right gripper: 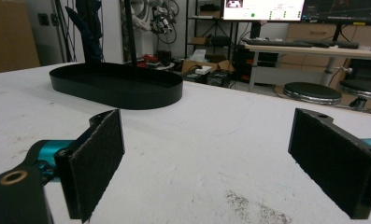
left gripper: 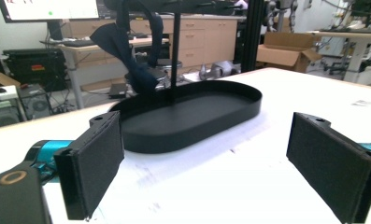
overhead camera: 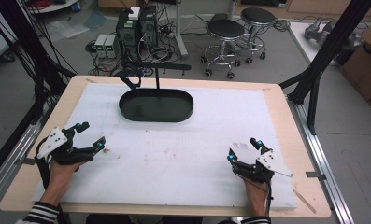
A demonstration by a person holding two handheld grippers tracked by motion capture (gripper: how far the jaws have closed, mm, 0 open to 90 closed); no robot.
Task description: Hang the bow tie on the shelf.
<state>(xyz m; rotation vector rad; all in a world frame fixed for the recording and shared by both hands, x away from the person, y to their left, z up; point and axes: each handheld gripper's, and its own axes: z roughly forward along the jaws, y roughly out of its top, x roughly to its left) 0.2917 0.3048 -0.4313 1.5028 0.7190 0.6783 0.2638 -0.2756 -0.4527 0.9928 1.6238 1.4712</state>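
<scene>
White foam sheet [overhead camera: 183,154] covers the wooden table [overhead camera: 286,121] in the high view. On it, near 12 o'clock, stands a black oval tray [overhead camera: 156,105] with a thin upright post [overhead camera: 157,77] rising from it; a dark blue cloth [overhead camera: 128,80] hangs at the post's left side. The left gripper [overhead camera: 92,135] rests at about 8 o'clock, jaws spread, nothing between them. The right gripper [overhead camera: 243,149] rests at about 4 o'clock, also spread and empty. Both are well apart from the tray.

From the left gripper view, the tray [left gripper: 192,116] lies ahead at 12 o'clock, beyond the two wide-apart pads [left gripper: 99,158], and the cloth [left gripper: 127,51] hangs over it.

From the right gripper view, the tray [right gripper: 117,86] sits at 11 o'clock, far beyond the open pads [right gripper: 96,161].
</scene>
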